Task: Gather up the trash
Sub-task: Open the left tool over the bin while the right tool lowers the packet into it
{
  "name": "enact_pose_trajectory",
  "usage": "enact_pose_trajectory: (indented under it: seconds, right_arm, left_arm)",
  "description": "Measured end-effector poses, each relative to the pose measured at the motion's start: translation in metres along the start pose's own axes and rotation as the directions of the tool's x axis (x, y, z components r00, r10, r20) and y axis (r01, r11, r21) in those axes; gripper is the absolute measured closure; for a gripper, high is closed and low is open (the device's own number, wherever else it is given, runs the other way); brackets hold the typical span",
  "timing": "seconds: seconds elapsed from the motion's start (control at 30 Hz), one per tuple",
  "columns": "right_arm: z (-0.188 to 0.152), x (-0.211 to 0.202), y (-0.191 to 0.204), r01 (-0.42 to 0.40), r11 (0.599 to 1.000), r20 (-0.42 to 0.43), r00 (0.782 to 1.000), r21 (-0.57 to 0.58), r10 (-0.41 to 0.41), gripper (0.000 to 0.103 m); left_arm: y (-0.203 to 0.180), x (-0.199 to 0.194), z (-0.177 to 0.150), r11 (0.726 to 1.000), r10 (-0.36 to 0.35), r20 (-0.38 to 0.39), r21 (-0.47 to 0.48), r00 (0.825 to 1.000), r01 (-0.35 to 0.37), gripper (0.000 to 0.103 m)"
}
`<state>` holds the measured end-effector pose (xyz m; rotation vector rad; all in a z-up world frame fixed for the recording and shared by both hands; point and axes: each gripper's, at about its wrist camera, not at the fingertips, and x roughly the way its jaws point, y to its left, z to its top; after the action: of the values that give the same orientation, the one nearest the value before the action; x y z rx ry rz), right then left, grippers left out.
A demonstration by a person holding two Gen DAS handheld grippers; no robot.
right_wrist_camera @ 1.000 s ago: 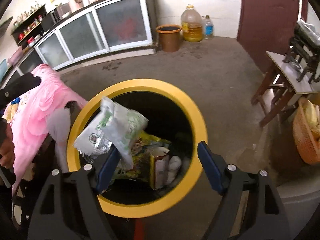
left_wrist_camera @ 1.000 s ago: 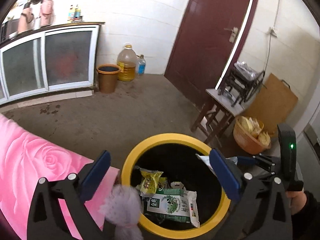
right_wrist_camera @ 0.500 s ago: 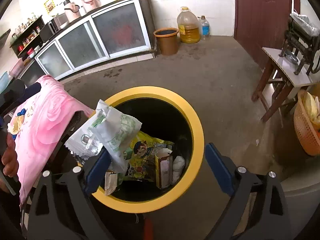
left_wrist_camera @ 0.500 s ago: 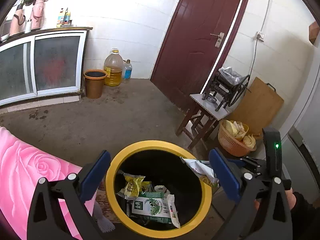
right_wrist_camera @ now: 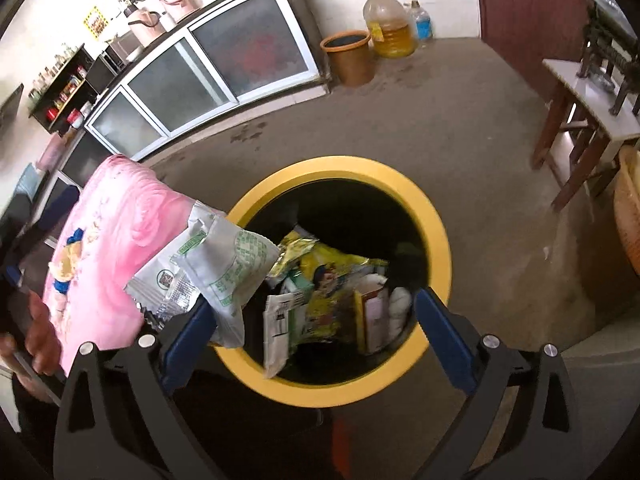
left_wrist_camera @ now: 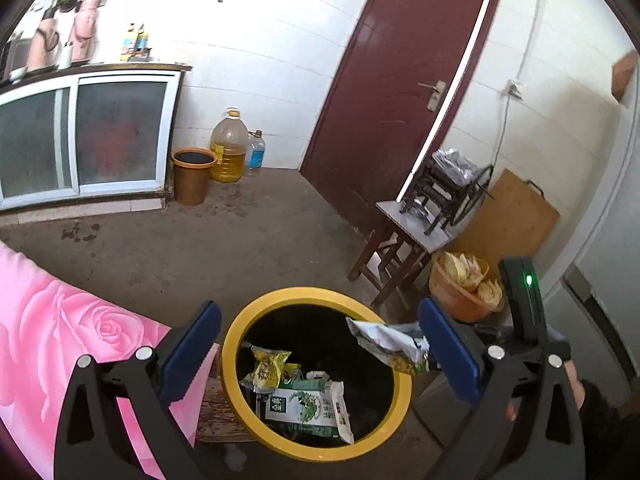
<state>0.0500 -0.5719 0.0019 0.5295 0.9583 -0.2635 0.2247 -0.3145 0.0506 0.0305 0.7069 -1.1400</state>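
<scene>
A black trash bin with a yellow rim (left_wrist_camera: pixel 316 294) (right_wrist_camera: pixel 436 220) stands on the floor, holding a yellow packet (left_wrist_camera: pixel 268 368), a green-and-white bag (left_wrist_camera: pixel 304 404) and a small box (right_wrist_camera: pixel 374 312). My right gripper (right_wrist_camera: pixel 314 304) hangs over the bin with its jaws opening wide. A white-and-green wrapper (right_wrist_camera: pixel 216 268) (left_wrist_camera: pixel 388 344) leans on its left finger above the rim, and the right pad is far from it. My left gripper (left_wrist_camera: pixel 318 312) is open and holds nothing, higher up on the bin's other side.
A pink rose-print cloth (left_wrist_camera: pixel 60 332) covers a surface beside the bin. A wooden stool (left_wrist_camera: pixel 412 228) with a machine on it and an orange basket (left_wrist_camera: pixel 460 292) stand to the right. A brown bucket (left_wrist_camera: pixel 192 176) and an oil jug (left_wrist_camera: pixel 229 146) sit by the far wall.
My left gripper has risen and drawn back from the bin, and the pale crumpled wad by its left finger is gone. The right jaws have spread wider, the wrapper still against the left finger.
</scene>
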Motion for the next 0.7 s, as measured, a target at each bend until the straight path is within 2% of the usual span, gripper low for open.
enact_pose_trajectory:
  seconds: [0.13,0.23,0.37,0.47,0.63,0.7]
  right_arm:
    - [0.0,-0.007,0.009,-0.033,0.999,-0.001,0.999,-0.007,0.033,0.01]
    - [0.002,-0.006,0.004,-0.163,0.984,-0.044,0.985,0.076,0.167,0.01]
    - [0.008,-0.006,0.0,-0.193,0.972,-0.062,0.977,0.134,0.203,0.01]
    - [0.012,-0.001,0.0,-0.218,0.96,-0.107,0.965,0.176,0.239,0.01]
    - [0.024,0.016,-0.004,-0.176,0.946,-0.201,0.951,0.273,0.235,0.008]
    - [0.029,0.023,-0.004,-0.133,0.951,-0.246,0.948,0.279,0.204,0.008]
  left_arm:
    - [-0.006,0.007,-0.006,1.0,0.015,-0.019,0.022,1.0,-0.015,0.008]
    - [-0.002,0.01,-0.008,1.0,0.004,-0.035,-0.003,0.999,-0.004,0.008]
    - [0.003,0.004,-0.008,1.0,-0.001,-0.024,-0.016,1.0,0.001,0.008]
    - [0.01,-0.007,-0.006,1.0,0.01,-0.01,-0.027,1.0,-0.01,0.008]
    - [0.027,-0.03,-0.011,0.997,0.058,-0.009,-0.041,0.998,-0.058,0.008]
    - [0.038,-0.044,-0.015,0.994,0.091,-0.01,-0.052,0.996,-0.091,0.008]
